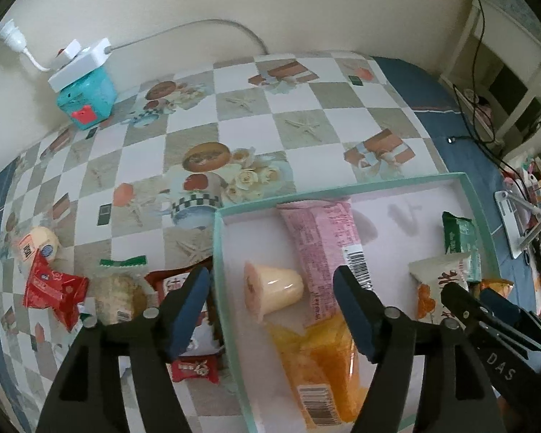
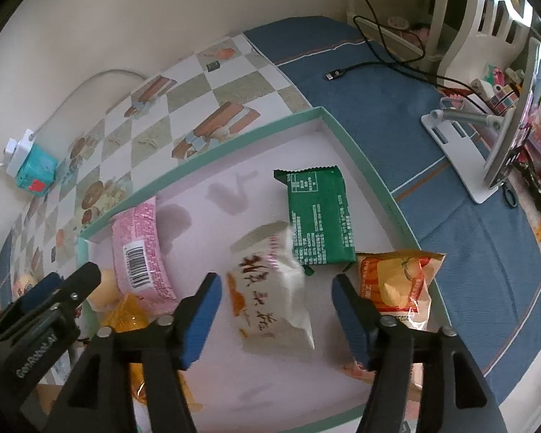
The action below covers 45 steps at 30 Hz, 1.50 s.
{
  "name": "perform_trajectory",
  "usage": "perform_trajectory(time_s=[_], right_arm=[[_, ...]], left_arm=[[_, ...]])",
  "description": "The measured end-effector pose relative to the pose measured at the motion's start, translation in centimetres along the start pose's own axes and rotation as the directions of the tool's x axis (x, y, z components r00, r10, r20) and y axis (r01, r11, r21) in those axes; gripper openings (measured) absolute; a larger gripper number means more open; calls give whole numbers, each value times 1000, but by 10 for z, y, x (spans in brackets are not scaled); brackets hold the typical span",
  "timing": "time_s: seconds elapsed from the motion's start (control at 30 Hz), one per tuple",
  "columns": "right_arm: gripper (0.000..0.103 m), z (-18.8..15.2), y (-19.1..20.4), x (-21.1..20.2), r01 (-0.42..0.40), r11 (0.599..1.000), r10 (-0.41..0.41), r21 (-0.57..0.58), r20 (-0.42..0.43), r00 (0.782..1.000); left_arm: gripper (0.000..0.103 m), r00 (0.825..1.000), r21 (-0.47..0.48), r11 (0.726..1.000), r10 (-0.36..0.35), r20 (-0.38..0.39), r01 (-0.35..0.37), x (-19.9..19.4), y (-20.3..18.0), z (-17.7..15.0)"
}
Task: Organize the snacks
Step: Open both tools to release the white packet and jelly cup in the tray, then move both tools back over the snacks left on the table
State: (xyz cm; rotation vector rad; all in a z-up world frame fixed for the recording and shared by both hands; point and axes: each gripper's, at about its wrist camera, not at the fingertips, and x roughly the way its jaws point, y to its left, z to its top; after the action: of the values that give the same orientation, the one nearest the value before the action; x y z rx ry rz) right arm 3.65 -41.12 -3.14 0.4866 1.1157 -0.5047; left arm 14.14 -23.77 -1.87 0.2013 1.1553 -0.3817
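Both grippers hover with jaws spread wide, grasping nothing. The left gripper (image 1: 272, 310) straddles the rim of a shallow tray (image 1: 218, 252), a jelly cup (image 1: 272, 288) lying between its jaws. The right gripper (image 2: 276, 310) frames a white snack packet (image 2: 270, 288) inside the tray. Loose snacks (image 1: 56, 288) lie on the bench (image 1: 270, 115) left of the tray.

Lying flat in a shallow green-rimmed tray (image 2: 357, 151): pink packet (image 2: 140, 252) at nine o'clock, peach jelly cup (image 1: 272, 290) on its side beside it, orange bag (image 1: 321, 368) below, white pouch (image 2: 270, 288) at centre, green packet (image 2: 319, 216) at one o'clock, yellow-red bag (image 2: 396, 285) at three; red wrappers (image 1: 54, 288) outside, at nine o'clock.
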Motion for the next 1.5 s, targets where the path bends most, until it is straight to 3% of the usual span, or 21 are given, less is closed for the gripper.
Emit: perform_trajectory(time_s=[0.13, 0.2, 0.33, 0.57, 0.8, 1.0, 1.17, 1.5], right_arm=[[78, -1, 1, -1, 2, 1000, -2, -5, 11, 1000], [93, -1, 1, -2, -1, 1000, 1, -2, 22, 1000], [103, -1, 4, -4, -4, 1000, 5, -10, 37, 999], [103, -1, 13, -11, 5, 999, -3, -34, 59, 998], [103, -3, 26, -25, 10, 999, -6, -47, 78, 997], [103, -5, 39, -39, 34, 997, -27, -67, 113, 993], [103, -9, 54, -52, 33, 996, -21, -84, 137, 990], [103, -22, 93, -71, 19, 990, 5, -141, 172, 985]], left_arm=[[85, 1000, -28, 1000, 10, -3, -10, -1, 9, 0], [85, 1000, -39, 999, 15, 1, -15, -1, 14, 0], [95, 1000, -59, 998, 18, 6, -17, -3, 22, 0], [96, 999, -80, 996, 33, 24, -31, -11, 35, 1], [96, 987, -69, 992, 110, 121, -102, -39, 43, 2], [96, 977, -133, 986, 127, 174, -104, -61, 64, 1], [96, 956, -158, 971, 208, 206, -177, -80, 81, -4], [96, 941, -298, 935, 263, 210, -195, -114, 144, -20]])
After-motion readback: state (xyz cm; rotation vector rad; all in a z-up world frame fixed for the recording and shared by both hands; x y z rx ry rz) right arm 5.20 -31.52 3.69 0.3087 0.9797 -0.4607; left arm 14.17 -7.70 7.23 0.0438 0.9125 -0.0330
